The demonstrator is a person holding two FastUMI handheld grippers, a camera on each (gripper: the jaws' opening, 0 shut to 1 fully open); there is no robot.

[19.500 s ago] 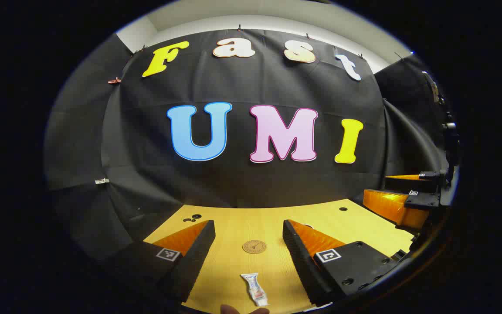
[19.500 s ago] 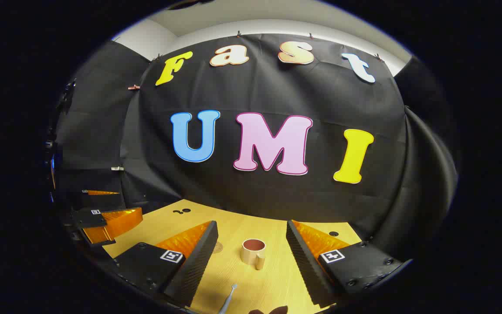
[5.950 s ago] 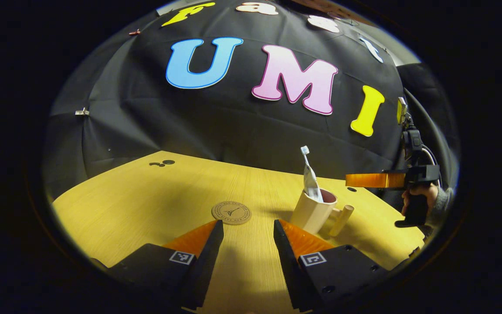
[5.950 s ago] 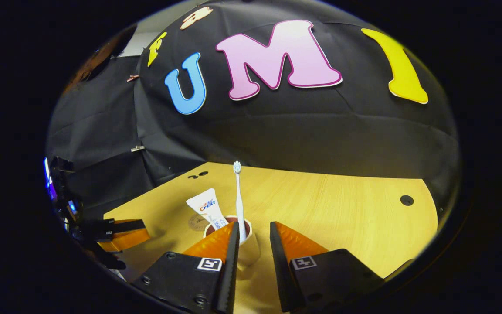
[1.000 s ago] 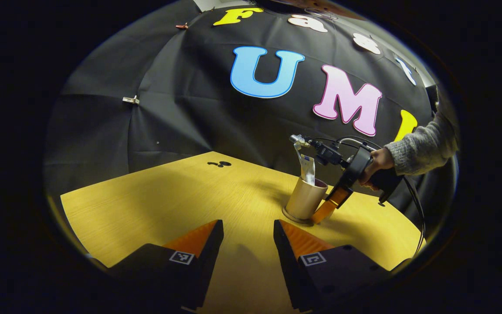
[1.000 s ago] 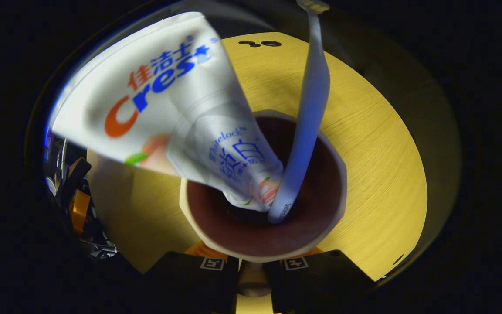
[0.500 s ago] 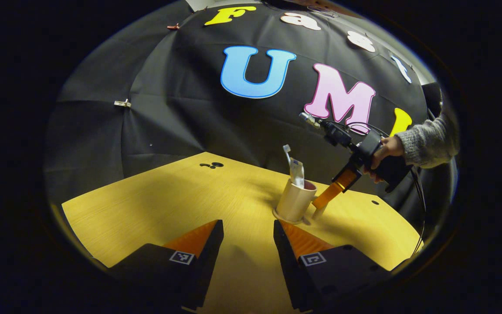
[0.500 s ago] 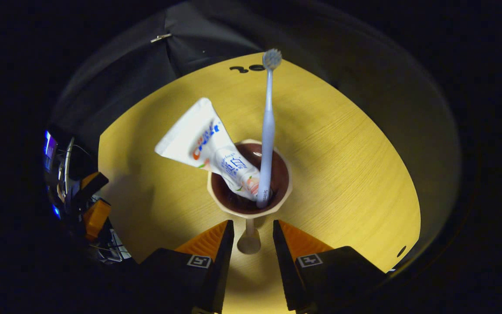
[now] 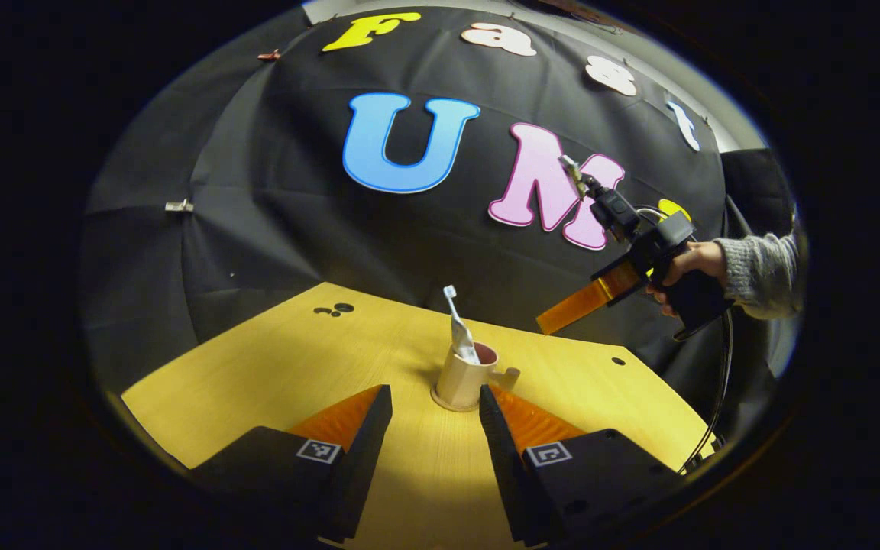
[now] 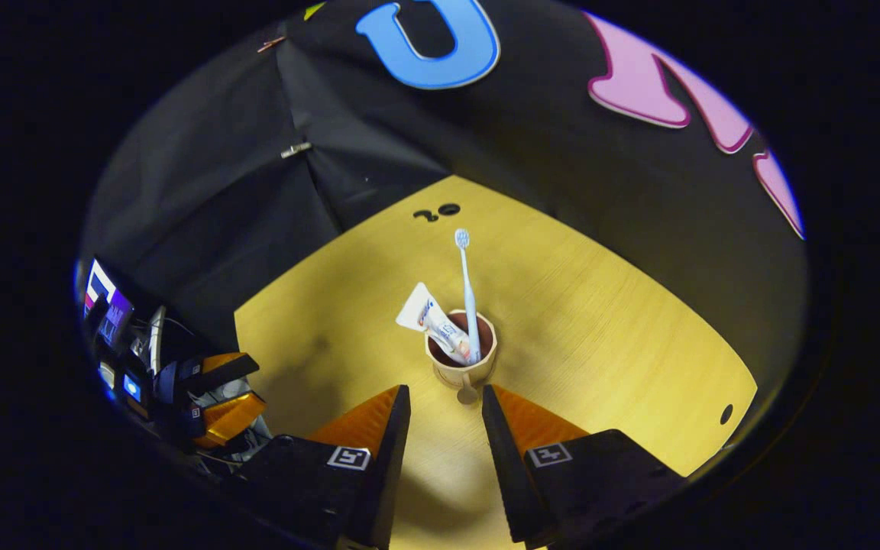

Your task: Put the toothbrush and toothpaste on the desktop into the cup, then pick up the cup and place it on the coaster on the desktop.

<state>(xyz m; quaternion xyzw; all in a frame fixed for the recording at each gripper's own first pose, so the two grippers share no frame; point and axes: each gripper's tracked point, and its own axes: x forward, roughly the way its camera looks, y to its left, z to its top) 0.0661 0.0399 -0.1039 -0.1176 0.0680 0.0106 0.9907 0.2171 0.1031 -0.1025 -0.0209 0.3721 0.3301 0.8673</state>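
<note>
Cup on coaster; both tongs parted, empty. Risk: tall toothbrush and leaning toothpaste tip if nudged.

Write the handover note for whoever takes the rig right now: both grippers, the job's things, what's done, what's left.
Left hand-held gripper: open, holding nothing, low over the desktop.
Right hand-held gripper: open, holding nothing, raised above the cup.
Toothbrush and toothpaste stand in the cup, which sits on the coaster.
Done: all steps, as far as can be seen.
Left: nothing but pulling clear.
</note>
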